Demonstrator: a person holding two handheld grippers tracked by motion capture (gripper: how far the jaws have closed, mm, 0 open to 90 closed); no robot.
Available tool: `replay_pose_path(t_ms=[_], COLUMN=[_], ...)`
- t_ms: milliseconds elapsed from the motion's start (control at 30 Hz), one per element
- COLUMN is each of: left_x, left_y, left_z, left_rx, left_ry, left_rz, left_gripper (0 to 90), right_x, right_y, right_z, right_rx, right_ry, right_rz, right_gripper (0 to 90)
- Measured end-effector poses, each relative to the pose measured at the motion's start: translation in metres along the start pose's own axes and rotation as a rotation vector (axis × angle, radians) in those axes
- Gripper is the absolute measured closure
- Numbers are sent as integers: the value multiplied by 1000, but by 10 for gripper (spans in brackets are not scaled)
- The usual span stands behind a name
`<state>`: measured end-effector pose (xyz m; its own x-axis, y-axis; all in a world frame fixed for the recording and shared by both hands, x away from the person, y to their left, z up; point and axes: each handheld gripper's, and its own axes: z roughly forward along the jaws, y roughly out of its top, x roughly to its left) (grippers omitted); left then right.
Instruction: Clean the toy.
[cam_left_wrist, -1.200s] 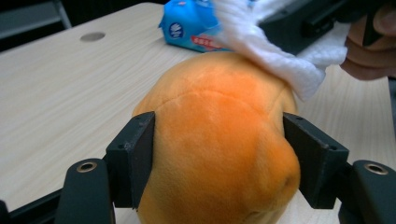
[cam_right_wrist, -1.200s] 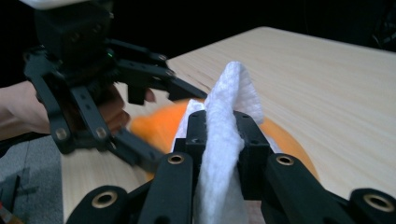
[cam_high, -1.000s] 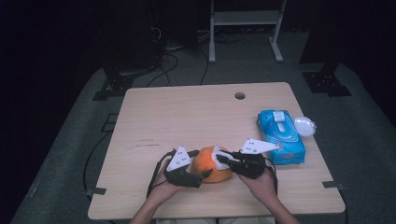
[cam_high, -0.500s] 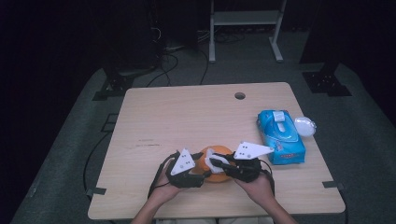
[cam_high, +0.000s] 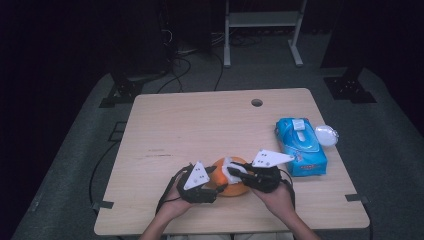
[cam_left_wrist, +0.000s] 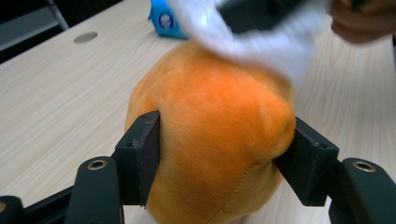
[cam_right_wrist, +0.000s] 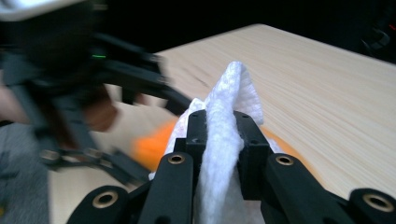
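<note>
High view: the left gripper (cam_high: 218, 188) and right gripper (cam_high: 234, 172) meet over an orange plush toy (cam_high: 231, 184) near the table's (cam_high: 200, 125) front edge; a blue wipes pack (cam_high: 301, 146) lies toward the right edge.

Left gripper view: the jaws, having just closed, squeeze the plush toy (cam_left_wrist: 219, 140) on both flanks.

Right gripper view: the jaws pinch a white wipe (cam_right_wrist: 229, 135), apparently resting on the blurred toy.

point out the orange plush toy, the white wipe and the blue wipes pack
orange plush toy (cam_left_wrist: 215, 135), left gripper view, middle of its fuzzy body
white wipe (cam_right_wrist: 224, 140), right gripper view, fold between the jaws
blue wipes pack (cam_high: 300, 147), high view, top face
</note>
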<state>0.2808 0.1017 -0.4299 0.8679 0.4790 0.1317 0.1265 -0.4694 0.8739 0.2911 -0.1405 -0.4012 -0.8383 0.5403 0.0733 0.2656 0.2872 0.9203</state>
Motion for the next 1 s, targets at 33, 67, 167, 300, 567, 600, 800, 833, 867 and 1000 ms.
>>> replay_pose_path(t_ms=[33,67,167,300,567,600,800,833,867,1000], left_x=[1,3,7,12,20,20,21,21,21,25], left_y=[-2,-5,-7,0,-9,-10,1,3,2,-6], left_z=[-1,-3,-5,-6,-10,-10,-13,-12,-10,-10], left_rx=[6,11,1,-53,-17,-19,-72,-65,-44,-31], left_ry=[1,-8,-53,-98,-58,-64,-74,-68,-59,-71], left_rz=[0,-13,-57,-153,-165,-172,-175,-177,-176,-204], left_gripper=[357,357,323,191,307,307,203,206,217,281], right_x=[0,-5,-24,-12,-20,-23,-17,-13,-9,-11], right_y=[0,-2,-15,-14,-19,-21,-21,-20,-18,-18], right_z=[0,-1,-4,2,1,0,4,5,7,6], right_rx=[0,2,3,-2,8,11,-6,-6,-5,13], right_ry=[0,-13,-29,24,-2,-6,39,55,54,20], right_rz=[0,20,119,83,112,126,129,117,94,95], right_gripper=[773,773,774,773,772,772,772,772,772,772])
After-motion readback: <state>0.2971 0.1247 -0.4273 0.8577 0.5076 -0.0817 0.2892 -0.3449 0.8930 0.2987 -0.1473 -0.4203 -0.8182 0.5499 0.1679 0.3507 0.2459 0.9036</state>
